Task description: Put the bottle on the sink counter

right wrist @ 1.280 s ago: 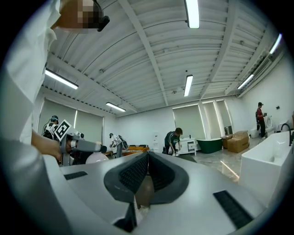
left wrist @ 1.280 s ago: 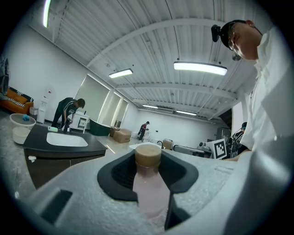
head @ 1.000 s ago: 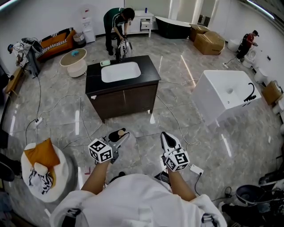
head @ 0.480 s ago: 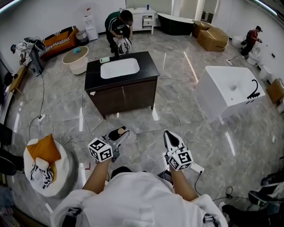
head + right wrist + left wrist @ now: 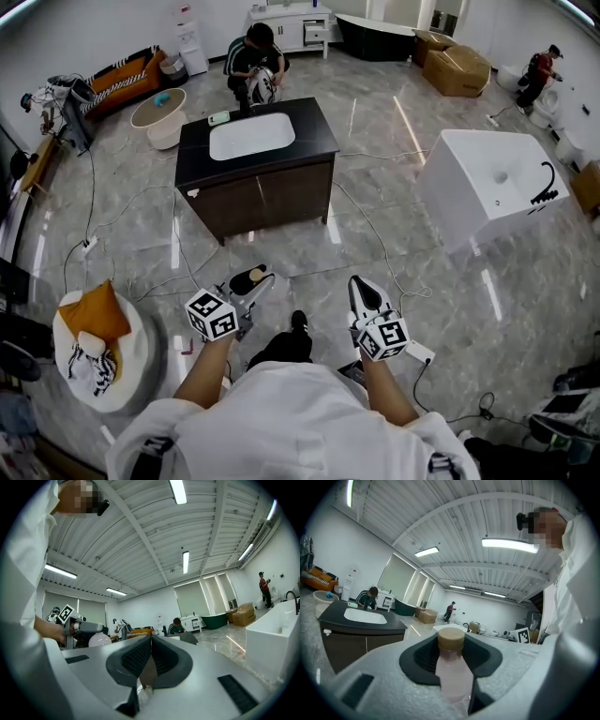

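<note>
A pale pink bottle (image 5: 452, 672) with a tan cap (image 5: 451, 638) stands upright between the black pads of my left gripper (image 5: 451, 660), which is shut on it. In the head view the left gripper (image 5: 251, 281) is low and left of centre, with the bottle's cap (image 5: 255, 277) at its tip. My right gripper (image 5: 362, 289) is beside it with its jaws together and nothing in them, as the right gripper view (image 5: 149, 660) confirms. The sink counter (image 5: 314, 142), black-topped with a white basin on a dark cabinet, stands some way ahead across the floor, and shows at left in the left gripper view (image 5: 361, 621).
Cables (image 5: 366, 234) trail over the glossy grey floor around the counter. A white freestanding tub (image 5: 487, 187) is at the right. At the left is a round white seat with an orange cushion (image 5: 94, 319). A person crouches behind the counter (image 5: 253, 58). A power strip (image 5: 418, 353) lies by my right side.
The view has advanced across the floor, and a black shoe now shows between my arms. The person behind the counter has crouched lower. Both grippers keep their pose, the left still holding the bottle.
</note>
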A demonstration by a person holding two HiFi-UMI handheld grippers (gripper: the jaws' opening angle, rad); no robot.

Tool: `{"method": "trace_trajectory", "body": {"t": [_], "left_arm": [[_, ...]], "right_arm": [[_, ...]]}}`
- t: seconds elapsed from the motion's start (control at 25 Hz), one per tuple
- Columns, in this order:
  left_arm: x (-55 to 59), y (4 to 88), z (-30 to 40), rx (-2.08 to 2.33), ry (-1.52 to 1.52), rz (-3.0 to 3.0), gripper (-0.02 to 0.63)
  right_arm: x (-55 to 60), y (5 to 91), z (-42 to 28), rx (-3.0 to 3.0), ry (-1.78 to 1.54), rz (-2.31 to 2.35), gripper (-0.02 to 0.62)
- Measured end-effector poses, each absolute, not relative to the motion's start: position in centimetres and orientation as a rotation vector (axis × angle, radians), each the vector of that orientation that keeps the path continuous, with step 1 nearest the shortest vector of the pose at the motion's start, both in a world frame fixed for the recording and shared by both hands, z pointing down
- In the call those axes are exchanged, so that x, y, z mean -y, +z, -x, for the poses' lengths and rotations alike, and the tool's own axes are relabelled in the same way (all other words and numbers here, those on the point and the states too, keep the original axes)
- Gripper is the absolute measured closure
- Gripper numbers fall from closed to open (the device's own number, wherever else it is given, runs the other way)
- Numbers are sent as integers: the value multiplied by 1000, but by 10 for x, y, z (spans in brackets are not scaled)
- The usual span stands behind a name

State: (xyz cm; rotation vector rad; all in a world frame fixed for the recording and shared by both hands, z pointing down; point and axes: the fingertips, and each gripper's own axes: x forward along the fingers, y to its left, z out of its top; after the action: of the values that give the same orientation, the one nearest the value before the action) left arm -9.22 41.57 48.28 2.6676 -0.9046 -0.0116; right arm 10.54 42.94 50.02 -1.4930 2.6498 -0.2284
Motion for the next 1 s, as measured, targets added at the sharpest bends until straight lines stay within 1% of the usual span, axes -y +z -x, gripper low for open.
{"method": "trace_trajectory", "body": {"t": [0.2,0.48,1.0], "left_arm": [[-374,495,89,884,-8,-2650,468],[-292,496,85,878,-17,-2653,466],[-154,498,87,856,-75,-2663,468]], "right_arm": [[-390,507,-108,-2674,-241,1513,580],[-308,511,-107,-2731,-277,1503,580],[-194,483,-109,-2782,-202,1528,580]]}}
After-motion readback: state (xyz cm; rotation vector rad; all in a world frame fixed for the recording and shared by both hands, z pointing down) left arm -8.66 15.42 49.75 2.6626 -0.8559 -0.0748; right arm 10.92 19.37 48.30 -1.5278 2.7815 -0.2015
